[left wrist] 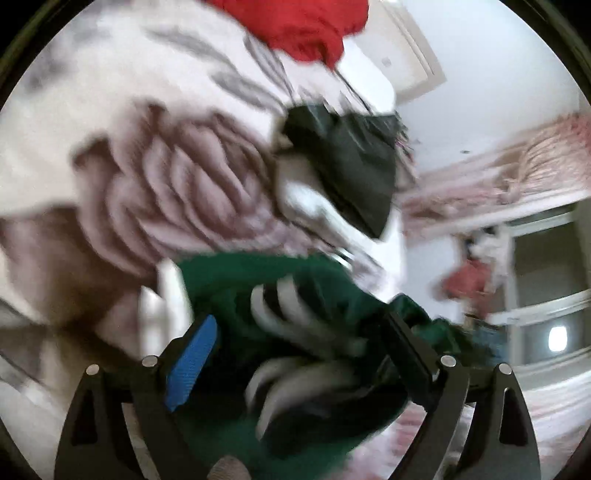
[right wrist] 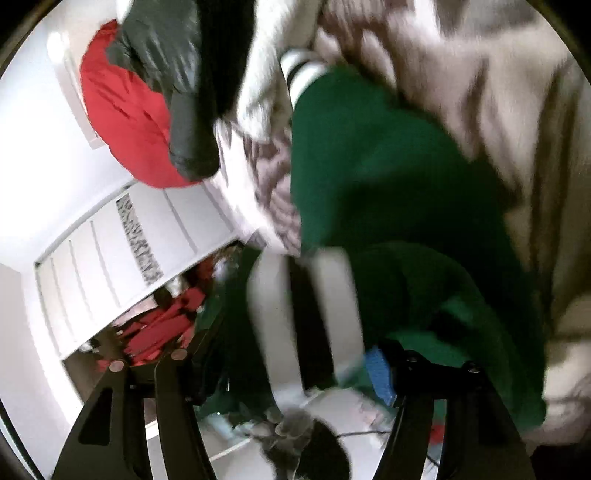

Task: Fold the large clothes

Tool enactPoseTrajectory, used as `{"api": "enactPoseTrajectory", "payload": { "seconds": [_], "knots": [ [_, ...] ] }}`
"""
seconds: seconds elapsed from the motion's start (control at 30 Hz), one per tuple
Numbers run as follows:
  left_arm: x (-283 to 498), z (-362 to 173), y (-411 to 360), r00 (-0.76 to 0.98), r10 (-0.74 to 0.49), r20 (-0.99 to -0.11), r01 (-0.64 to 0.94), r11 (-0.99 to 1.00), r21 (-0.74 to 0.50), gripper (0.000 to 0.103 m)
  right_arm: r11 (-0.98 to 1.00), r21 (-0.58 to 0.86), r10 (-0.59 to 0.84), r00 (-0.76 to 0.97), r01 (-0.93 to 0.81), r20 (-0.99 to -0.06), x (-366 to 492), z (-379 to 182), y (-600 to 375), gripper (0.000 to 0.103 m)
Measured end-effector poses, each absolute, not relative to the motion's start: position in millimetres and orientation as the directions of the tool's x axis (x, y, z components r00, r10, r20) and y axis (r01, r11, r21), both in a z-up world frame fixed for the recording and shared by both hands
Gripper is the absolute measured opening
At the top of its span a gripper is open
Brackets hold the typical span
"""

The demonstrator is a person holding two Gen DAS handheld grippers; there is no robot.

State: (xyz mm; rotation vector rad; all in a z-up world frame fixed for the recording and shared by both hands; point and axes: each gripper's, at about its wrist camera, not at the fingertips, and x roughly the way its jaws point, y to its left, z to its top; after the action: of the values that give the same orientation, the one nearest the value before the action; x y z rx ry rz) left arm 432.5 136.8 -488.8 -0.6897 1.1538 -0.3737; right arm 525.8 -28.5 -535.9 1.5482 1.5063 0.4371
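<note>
Both the left gripper (left wrist: 295, 328) and right gripper (right wrist: 295, 354) are pinching the green, white-striped garment (left wrist: 295, 280) bunched between their jaws, beside a pinkish quilted blanket (left wrist: 192, 184) and red clothing (left wrist: 306, 26).

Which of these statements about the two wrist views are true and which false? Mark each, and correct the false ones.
1. The left tool has a green garment with white stripes between its fingers. True.
2. The garment in the right tool is red. False: it is the green garment; a red garment lies farther off.
3. A dark, almost black garment lies below the red garment in the left view. True.
4. Both pictures are sharp. False: both are blurred.
5. The fingers carry yellow pads. False: the visible pad is blue.
</note>
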Motion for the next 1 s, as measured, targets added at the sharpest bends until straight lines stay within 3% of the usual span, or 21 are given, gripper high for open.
{"api": "enactPoseTrajectory", "payload": {
  "seconds": [0.1, 0.2, 0.3, 0.37, 0.43, 0.57, 0.67, 0.7, 0.77, 1.0],
  "knots": [
    [426.8, -485.8, 132.3, 0.422, -0.49, -0.763, -0.048, 0.828, -0.558, 0.094, 0.159, 0.816, 0.905, 0.249, 0.556, -0.346, 523.5, -528.2, -37.0, 0.068],
    [414.4, -487.4, 131.6, 0.443, -0.441, -0.781, -0.083, 0.847, -0.526, 0.094, 0.232, 0.856, 0.876, 0.282, 0.463, -0.39, 523.0, -508.6, -47.1, 0.073],
    [398.9, -491.1, 130.7, 0.45, -0.37, -0.813, -0.12, 0.877, -0.465, 0.094, 0.635, 0.728, 0.695, 0.221, 0.258, -0.685, 522.8, -473.8, -51.0, 0.077],
    [384.0, -493.2, 128.9, 0.45, -0.283, -0.847, -0.148, 0.912, -0.383, 0.094, 0.794, 0.598, 0.582, 0.143, 0.112, -0.8, 521.0, -472.8, -36.0, 0.08],
    [365.7, -494.1, 125.8, 0.45, -0.19, -0.873, -0.174, 0.94, -0.295, 0.094, 0.843, 0.538, 0.538, 0.032, -0.001, -0.842, 517.7, -492.6, -19.0, 0.081],
    [338.8, -502.9, 111.7, 0.433, -0.09, -0.897, -0.212, 0.957, -0.199, 0.094, 0.781, 0.624, 0.621, -0.089, -0.005, -0.779, 532.5, -556.4, -2.6, 0.084],
    [327.7, -505.0, 101.7, 0.418, -0.019, -0.908, -0.255, 0.957, -0.137, 0.094, 0.701, 0.713, 0.706, -0.159, 0.018, -0.69, 551.9, -595.0, 6.8, 0.098],
    [324.1, -504.6, 98.7, 0.418, -0.002, -0.909, -0.263, 0.957, -0.123, 0.094, 0.689, 0.724, 0.712, -0.186, 0.002, -0.677, 556.8, -604.6, 11.4, 0.098],
    [319.0, -504.6, 94.1, 0.419, 0.021, -0.908, -0.284, 0.953, -0.109, 0.094, 0.663, 0.749, 0.728, -0.224, -0.014, -0.648, 562.0, -615.4, 16.3, 0.102],
    [310.6, -511.8, 89.7, 0.414, 0.044, -0.909, -0.359, 0.926, -0.119, 0.094, 0.627, 0.779, 0.756, -0.255, 0.013, -0.604, 574.8, -624.5, 12.6, 0.103]
  ]
}}
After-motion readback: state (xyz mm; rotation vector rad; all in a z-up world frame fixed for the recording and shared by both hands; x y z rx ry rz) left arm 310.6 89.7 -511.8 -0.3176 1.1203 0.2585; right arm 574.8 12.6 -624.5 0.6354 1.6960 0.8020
